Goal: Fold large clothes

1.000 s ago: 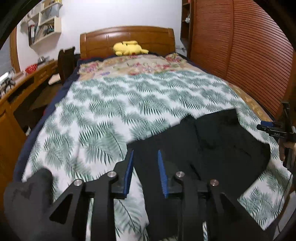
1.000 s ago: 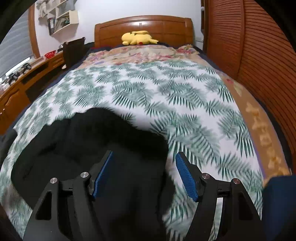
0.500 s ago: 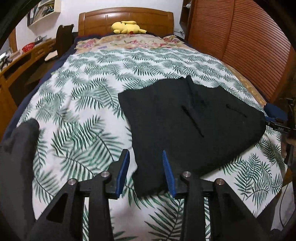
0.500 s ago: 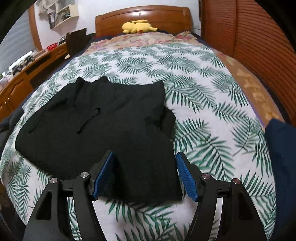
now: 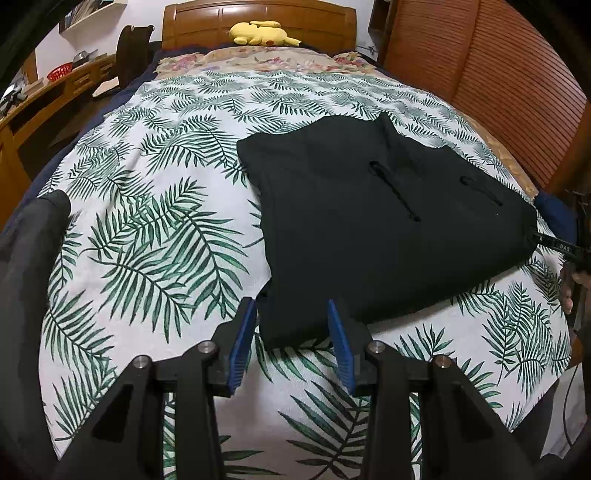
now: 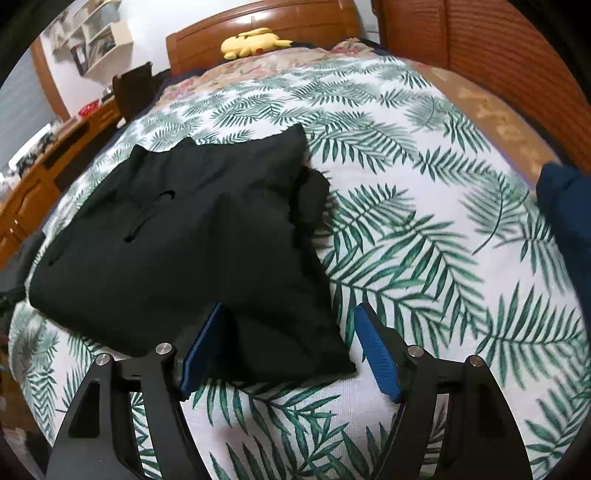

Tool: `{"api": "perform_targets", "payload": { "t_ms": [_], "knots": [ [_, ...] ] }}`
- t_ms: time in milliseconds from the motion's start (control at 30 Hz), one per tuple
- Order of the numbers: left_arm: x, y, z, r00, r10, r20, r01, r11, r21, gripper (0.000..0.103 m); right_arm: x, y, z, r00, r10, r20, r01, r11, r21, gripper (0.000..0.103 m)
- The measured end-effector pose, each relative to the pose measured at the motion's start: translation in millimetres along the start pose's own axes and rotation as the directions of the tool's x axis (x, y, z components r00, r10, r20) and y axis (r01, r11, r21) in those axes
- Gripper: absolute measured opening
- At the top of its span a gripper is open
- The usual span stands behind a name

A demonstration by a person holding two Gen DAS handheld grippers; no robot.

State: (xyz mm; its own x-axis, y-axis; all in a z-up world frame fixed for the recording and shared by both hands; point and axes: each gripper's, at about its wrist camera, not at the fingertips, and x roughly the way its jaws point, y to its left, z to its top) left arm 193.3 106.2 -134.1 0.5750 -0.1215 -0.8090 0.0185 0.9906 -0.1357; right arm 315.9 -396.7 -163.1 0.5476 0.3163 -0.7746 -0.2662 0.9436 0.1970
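Observation:
A black garment (image 5: pixel 380 218) lies folded flat on the palm-leaf bedspread (image 5: pixel 155 221). It also shows in the right wrist view (image 6: pixel 192 236), with a bunched bit of cloth at its right edge. My left gripper (image 5: pixel 291 332) is open, its blue pads on either side of the garment's near left corner. My right gripper (image 6: pixel 291 343) is open wide, with the garment's near right corner lying between its fingers. The right gripper's tip (image 5: pixel 554 245) shows at the garment's far right edge in the left wrist view.
A yellow plush toy (image 5: pixel 260 33) lies by the wooden headboard (image 5: pixel 258 14). Wooden slatted doors (image 5: pixel 498 74) run along the right. A wooden desk (image 5: pixel 40 99) stands at left. Dark grey cloth (image 5: pixel 26 258) lies at the bed's left edge, dark blue cloth (image 6: pixel 569 214) at the right.
Both grippers have pulled back toward the foot of the bed. The garment, raised and billowing a second ago, now lies flat and folded. Both grippers stay open.

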Motion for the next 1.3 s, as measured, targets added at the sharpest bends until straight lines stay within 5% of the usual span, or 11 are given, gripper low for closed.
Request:
{"api": "perform_targets", "payload": {
  "t_ms": [867,900,967,1000,1033,1067,1300],
  "knots": [
    [26.6,2.5,-7.5,0.999,0.007,-0.039,-0.009,0.999,-0.042,0.043,3.7,-3.2,-11.7,1.0,0.027,0.007,-0.027,0.999,0.019,0.073],
    [26.1,0.8,-8.0,0.999,0.014,-0.031,-0.015,0.999,-0.031,0.042,4.8,-1.3,-10.5,0.999,0.035,0.006,-0.035,0.999,0.015,0.069],
    [27.5,-4.2,-8.5,0.999,0.003,-0.04,-0.004,1.0,-0.007,0.017,4.6,2.9,-10.1,0.999,0.052,0.003,-0.052,0.999,-0.009,0.052],
    [29.3,-7.7,-8.9,0.998,0.014,-0.054,-0.014,1.0,0.006,0.015,5.6,5.1,-9.5,0.998,0.057,-0.007,-0.058,0.998,-0.023,0.045],
    [28.7,-9.4,-8.4,0.998,0.019,-0.053,-0.018,1.0,0.013,0.007,8.2,10.1,-9.6,0.999,0.037,-0.034,-0.038,0.998,-0.05,0.026],
    [27.0,-13.0,-8.3,0.999,0.027,-0.046,-0.026,0.999,0.027,0.003,9.2,15.2,-9.7,0.999,0.012,-0.047,-0.015,0.997,-0.076,0.019],
    [-7.1,-14.9,-11.6,0.999,0.036,0.032,-0.037,0.999,0.037,0.001,-12.6,18.8,-9.4,1.0,0.01,0.012,-0.008,0.996,-0.093,0.01]
  ]
}}
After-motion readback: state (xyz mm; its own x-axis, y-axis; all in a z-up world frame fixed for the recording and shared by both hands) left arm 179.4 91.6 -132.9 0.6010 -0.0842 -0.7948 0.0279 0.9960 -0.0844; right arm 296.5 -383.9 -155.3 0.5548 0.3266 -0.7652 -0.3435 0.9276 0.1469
